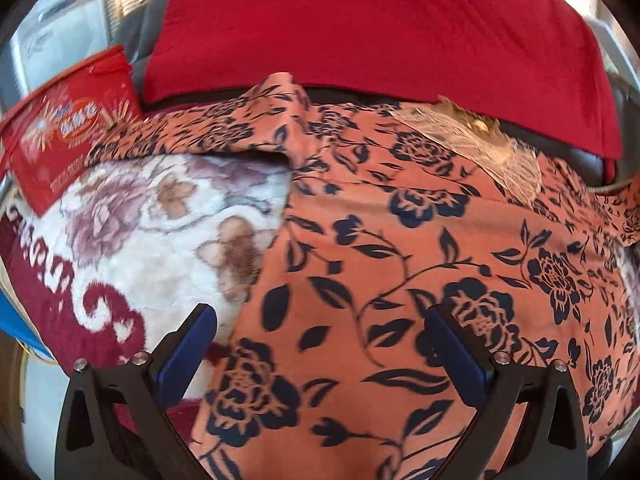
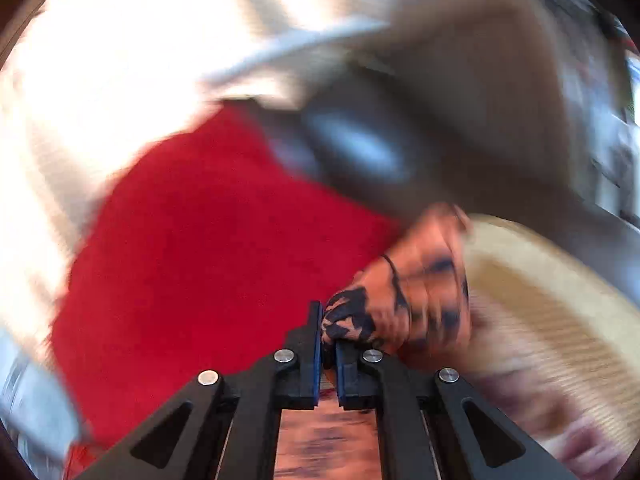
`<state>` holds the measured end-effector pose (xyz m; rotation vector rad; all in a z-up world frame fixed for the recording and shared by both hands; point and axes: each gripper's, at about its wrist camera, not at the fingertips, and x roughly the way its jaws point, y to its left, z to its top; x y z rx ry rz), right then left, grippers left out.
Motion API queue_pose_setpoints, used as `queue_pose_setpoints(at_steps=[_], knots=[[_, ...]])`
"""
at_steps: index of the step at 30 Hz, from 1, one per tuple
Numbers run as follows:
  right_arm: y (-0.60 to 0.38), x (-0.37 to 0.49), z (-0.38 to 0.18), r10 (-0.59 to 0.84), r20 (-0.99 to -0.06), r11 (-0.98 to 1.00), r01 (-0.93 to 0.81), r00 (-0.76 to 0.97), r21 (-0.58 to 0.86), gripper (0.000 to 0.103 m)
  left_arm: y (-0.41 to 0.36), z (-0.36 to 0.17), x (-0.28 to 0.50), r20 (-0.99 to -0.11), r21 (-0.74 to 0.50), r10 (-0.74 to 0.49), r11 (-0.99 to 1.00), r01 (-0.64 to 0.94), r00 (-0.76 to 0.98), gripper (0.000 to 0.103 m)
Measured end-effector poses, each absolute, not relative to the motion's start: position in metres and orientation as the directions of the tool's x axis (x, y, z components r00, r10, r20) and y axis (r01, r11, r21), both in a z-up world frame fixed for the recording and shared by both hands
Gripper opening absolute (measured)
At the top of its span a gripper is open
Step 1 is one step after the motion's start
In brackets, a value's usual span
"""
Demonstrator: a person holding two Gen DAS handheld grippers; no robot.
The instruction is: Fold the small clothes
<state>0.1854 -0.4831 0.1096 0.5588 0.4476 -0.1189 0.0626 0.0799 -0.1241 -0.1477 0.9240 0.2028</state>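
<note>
Gripping a bunch of orange floral garment (image 2: 400,296) at lower centre, our right gripper (image 2: 328,344) clamps shut; our left gripper (image 1: 320,344) gapes wide above it.

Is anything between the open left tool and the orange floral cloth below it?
Nothing visible. The left tool hangs open directly over the orange floral cloth, with only bare fabric between its fingers. The right tool already pinches a bunch of it.
</note>
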Motion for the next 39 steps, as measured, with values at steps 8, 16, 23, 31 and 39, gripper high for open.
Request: queue_pose_setpoints(at_steps=[8,16,23,31,39], knots=[[-0.191,0.235,0.116,0.428,-0.360,0.839,-0.217,0.829,0.500,0.024,0.126,-0.114,0.026,-0.771,-0.141,0.090,0.941,-0.307,0.630,0.103],[-0.111,0.233,-0.017,0.465,-0.670,0.848,-0.075,0.579,0.524,0.094,0.157,-0.105,0.016,-0.756,-0.298,-0.033,0.907,-0.299,0.654,0.103],[-0.179,0.098,-0.073,0.372,-0.664,0.906,-0.098,0.649,0.412,0.094,0.129,-0.082,0.094,-0.649,-0.563,-0.355,0.819,-0.110,0.673,0.103],[-0.189,0.048,-0.142,0.343,-0.626,0.929,-0.153,0.701,0.337,0.096,0.093,-0.119,0.251,-0.678,-0.669,-0.476,0.715,-0.202,0.560,0.102],[-0.209,0.041,-0.151,0.409,-0.570,0.892,-0.181,0.713,0.415,0.096,0.083,-0.162,0.290,-0.781,-0.582,-0.390,0.737,-0.344,0.488,0.007]])
